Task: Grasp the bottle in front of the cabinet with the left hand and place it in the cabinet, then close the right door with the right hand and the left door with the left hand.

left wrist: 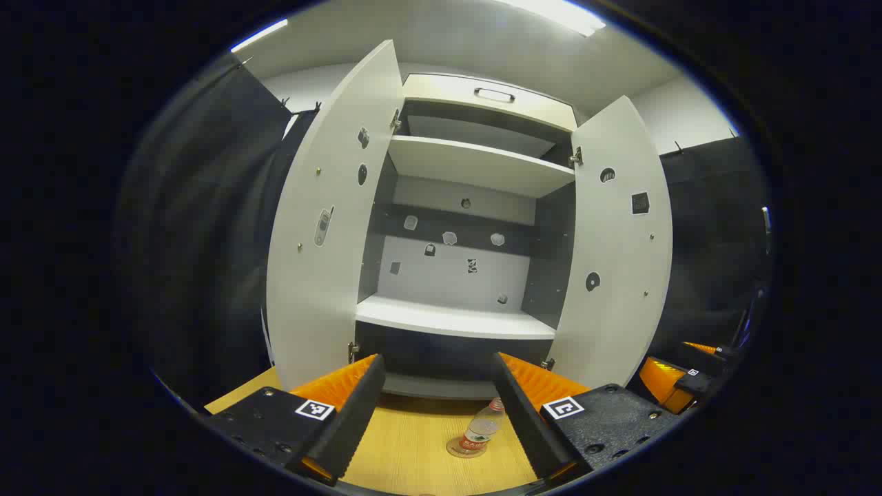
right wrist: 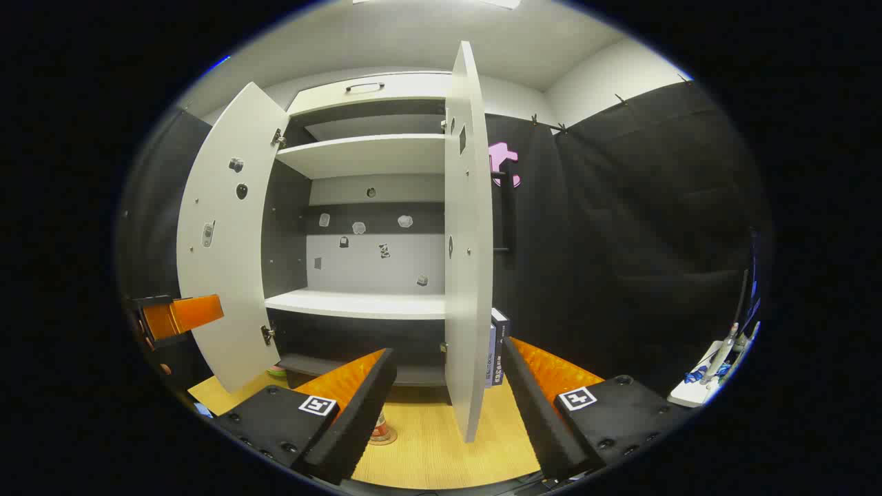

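Wooden bench [left wrist: 413, 448] in front of the cabinet [left wrist: 468, 207] carries the upright bottle [left wrist: 480, 430], which stands untouched between the spread fingers of the left claw [left wrist: 434, 427], while the right claw [right wrist: 444, 420] is likewise wide open and empty before the right door [right wrist: 468, 241].

I count one cabinet [left wrist: 475, 227] with two open doors and two white shelves. One bottle [left wrist: 480, 430], lower centre. Two grippers, mine [left wrist: 431, 420] plus one lower right [left wrist: 679, 377].
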Demonstrator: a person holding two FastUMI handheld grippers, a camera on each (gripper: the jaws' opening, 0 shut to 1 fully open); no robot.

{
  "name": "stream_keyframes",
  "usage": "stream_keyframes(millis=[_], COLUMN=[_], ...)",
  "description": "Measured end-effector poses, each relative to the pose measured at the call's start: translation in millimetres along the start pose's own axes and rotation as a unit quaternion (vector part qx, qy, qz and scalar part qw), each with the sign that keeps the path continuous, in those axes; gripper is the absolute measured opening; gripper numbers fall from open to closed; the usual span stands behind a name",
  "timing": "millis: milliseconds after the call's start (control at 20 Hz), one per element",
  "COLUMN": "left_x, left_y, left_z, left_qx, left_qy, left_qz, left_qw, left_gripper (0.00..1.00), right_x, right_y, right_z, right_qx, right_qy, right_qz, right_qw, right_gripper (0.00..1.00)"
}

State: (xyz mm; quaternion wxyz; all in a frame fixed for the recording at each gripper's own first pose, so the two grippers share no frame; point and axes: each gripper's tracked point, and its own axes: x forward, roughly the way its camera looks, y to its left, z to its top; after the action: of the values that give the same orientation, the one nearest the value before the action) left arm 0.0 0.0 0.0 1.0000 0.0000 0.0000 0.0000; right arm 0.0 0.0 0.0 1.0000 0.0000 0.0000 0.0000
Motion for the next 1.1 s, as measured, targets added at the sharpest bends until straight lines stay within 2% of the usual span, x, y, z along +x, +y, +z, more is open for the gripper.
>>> stream_keyframes(millis=[150,200,250,300,350,400,450,500,650,700,750,950,1000,1050,1100], left_x=[0.6,-0.1,-0.4,1.6,1.4,2.5,2.7,2.6,3.2,4.3,4.6,8.3,9.1,10.5,11.7], left_y=[3.1,3.1,3.4,2.0,0.1,-1.2,-2.0,-3.4,-11.7,-14.2,-16.1,-22.7,-25.2,-27.7,-30.6], left_z=[2.7,2.7,2.3,1.0,0.3,-1.4,-2.5,-2.2,-2.3,-3.3,-5.0,-14.3,-17.5,-21.8,-27.2], left_qx=[0.004,0.003,0.001,-0.001,-0.002,-0.004,-0.005,-0.005,-0.005,-0.004,-0.004,-0.007,-0.008,-0.009,-0.010], left_qy=[-0.003,-0.001,0.001,0.002,0.004,0.007,0.009,0.009,0.008,0.010,0.012,0.022,0.026,0.030,0.036], left_qz=[0.002,0.003,0.003,0.002,-0.001,-0.003,-0.004,-0.005,-0.014,-0.017,-0.019,-0.026,-0.028,-0.031,-0.034], left_qw=[1.000,1.000,1.000,1.000,1.000,1.000,1.000,1.000,1.000,1.000,1.000,0.999,0.999,0.999,0.999], left_gripper=[0.95,0.95,0.95,0.95,0.95,0.95,0.95,0.93,0.95,0.95,0.95,0.93,0.95,0.95,0.95], right_x=[0.2,0.5,0.7,0.8,0.2,0.3,-0.3,-1.0,0.5,1.5,2.1,2.2,2.2,1.2,1.2], right_y=[1.8,2.3,1.5,-0.6,-1.0,-1.6,-2.1,-2.0,-1.7,-2.4,-2.8,-5.9,-7.3,-9.5,-11.5], right_z=[-0.9,-2.1,-3.1,-3.8,-2.9,-1.7,0.3,0.9,0.4,0.0,-0.3,-1.2,-1.5,-1.2,-0.9], right_qx=[0.003,0.002,0.001,-0.001,-0.001,-0.001,0.000,0.002,0.001,-0.001,-0.002,-0.005,-0.006,-0.007,-0.009], right_qy=[0.002,0.003,0.004,0.005,0.004,0.002,0.000,-0.001,-0.001,0.000,0.000,0.000,0.000,0.000,-0.001], right_qz=[0.000,0.000,-0.001,-0.003,-0.005,-0.007,-0.007,-0.006,-0.007,-0.007,-0.008,-0.011,-0.012,-0.014,-0.015], right_qw=[1.000,1.000,1.000,1.000,1.000,1.000,1.000,1.000,1.000,1.000,1.000,1.000,1.000,1.000,1.000], right_gripper=[1.00,0.94,0.94,1.00,0.94,1.00,1.00,0.94,0.94,1.00,0.94,0.94,1.00,0.94,0.94])
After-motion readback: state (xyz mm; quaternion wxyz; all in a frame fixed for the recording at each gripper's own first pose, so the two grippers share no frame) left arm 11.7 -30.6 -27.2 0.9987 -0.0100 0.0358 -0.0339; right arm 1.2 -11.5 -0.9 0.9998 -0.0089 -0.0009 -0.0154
